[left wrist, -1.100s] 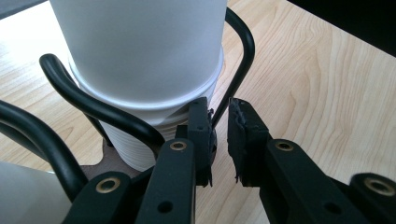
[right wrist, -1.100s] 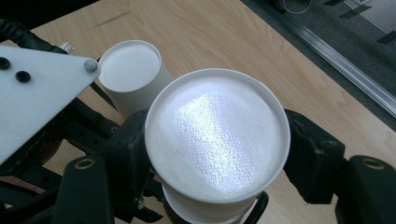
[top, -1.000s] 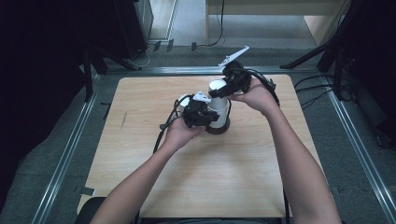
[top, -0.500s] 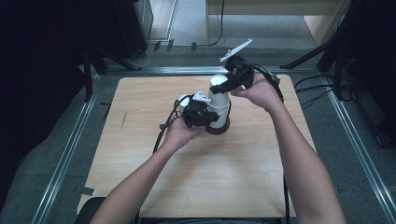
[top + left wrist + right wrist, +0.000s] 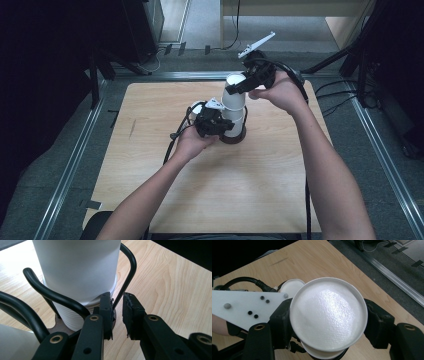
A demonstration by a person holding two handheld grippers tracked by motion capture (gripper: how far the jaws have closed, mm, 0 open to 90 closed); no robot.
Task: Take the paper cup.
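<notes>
A stack of upturned white cups (image 5: 234,125) stands in a black wire holder (image 5: 50,293) on a dark round base (image 5: 235,139) mid-table. My right gripper (image 5: 239,86) is shut on the top white cup (image 5: 233,95), lifted partly above the stack. In the right gripper view the cup's round bottom (image 5: 328,312) sits between the two jaws. My left gripper (image 5: 220,125) is at the stack's left side. In its own view the left gripper (image 5: 117,312) is shut on a thin upright wire of the holder, close to the cup stack (image 5: 77,270).
Another white cup (image 5: 197,106) stands just left of the holder, behind my left gripper. The wooden table (image 5: 225,200) is framed by metal rails (image 5: 75,160). Black cables trail from both grippers. Dark stands and floor lie beyond the far edge.
My right gripper has risen with the top white cup, drawing it up off the stack. The left gripper has stayed at the holder.
</notes>
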